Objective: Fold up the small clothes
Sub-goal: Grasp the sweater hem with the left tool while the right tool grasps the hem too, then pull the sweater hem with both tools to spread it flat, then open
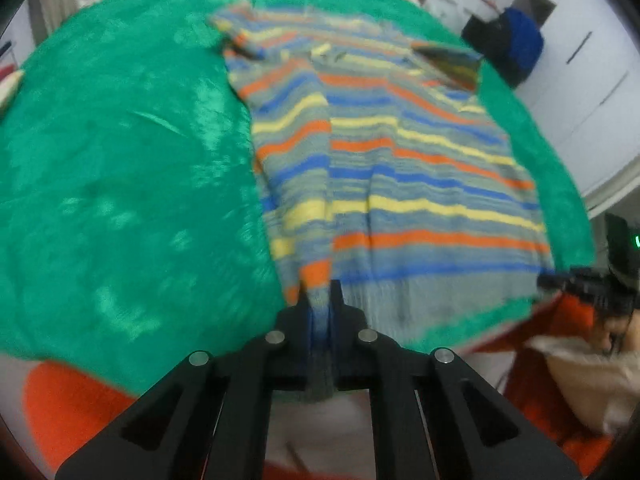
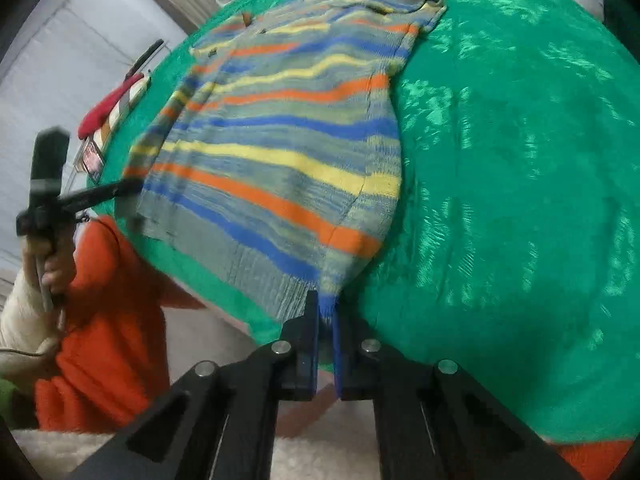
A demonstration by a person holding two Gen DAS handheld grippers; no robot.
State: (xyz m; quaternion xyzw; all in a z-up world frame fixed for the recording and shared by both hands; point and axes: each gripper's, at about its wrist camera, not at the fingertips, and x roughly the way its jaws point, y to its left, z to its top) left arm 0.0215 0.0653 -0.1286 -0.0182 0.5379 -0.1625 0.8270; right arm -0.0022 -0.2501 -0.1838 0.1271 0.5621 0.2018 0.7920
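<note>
A small knitted sweater [image 1: 392,160] with grey, blue, yellow and orange stripes lies spread on a green blanket [image 1: 120,184]. My left gripper [image 1: 320,300] is shut on the sweater's near left hem corner, and grey knit runs down between its fingers. In the right wrist view the same sweater [image 2: 280,152] reaches away from me, and my right gripper [image 2: 326,312] is shut on the near right hem corner, with blue knit pinched between its pads. Each gripper shows at the edge of the other's view: the right one [image 1: 560,282] and the left one [image 2: 120,190].
The green blanket [image 2: 520,200] covers a bed that ends just before me. A person in an orange top [image 2: 108,320] holds the grippers. A red object [image 2: 108,108] lies at the blanket's far left edge. White cupboards [image 1: 580,80] and a dark blue bundle [image 1: 516,44] stand beyond.
</note>
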